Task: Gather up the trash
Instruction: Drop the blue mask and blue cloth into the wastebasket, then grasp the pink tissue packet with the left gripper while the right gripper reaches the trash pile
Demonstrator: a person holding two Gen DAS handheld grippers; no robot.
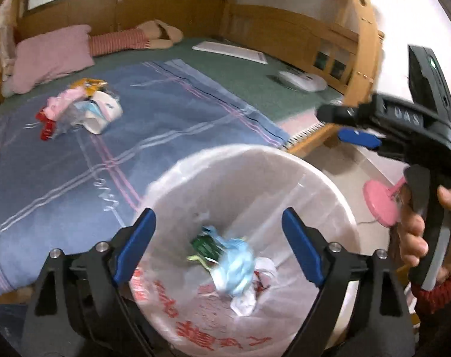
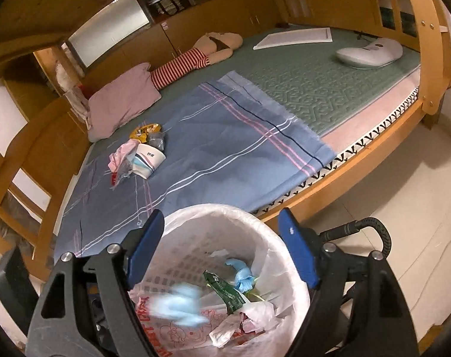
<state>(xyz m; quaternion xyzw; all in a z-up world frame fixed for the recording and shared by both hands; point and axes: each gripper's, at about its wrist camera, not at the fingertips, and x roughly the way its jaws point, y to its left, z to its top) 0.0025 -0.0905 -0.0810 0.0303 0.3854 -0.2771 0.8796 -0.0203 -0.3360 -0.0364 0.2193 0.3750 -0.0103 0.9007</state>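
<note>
Both grippers, left (image 1: 218, 244) and right (image 2: 221, 248), hung spread wide and empty over the lined bin (image 2: 284, 255) by the bed (image 2: 374, 154); more trash (image 2: 139, 156) sat on the blue sheet (image 2: 225, 136), crumpled blue scraps (image 1: 235, 263) inside.

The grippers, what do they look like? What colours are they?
Each gripper is black plastic with two flat blue pads and silver bolts at the joints. The left gripper shows this up close. The right gripper, seen from the side, has a pistol-style handle, raised letters on its body and a small green light on top. The hand holding it wears a dark red knitted cuff.
</note>
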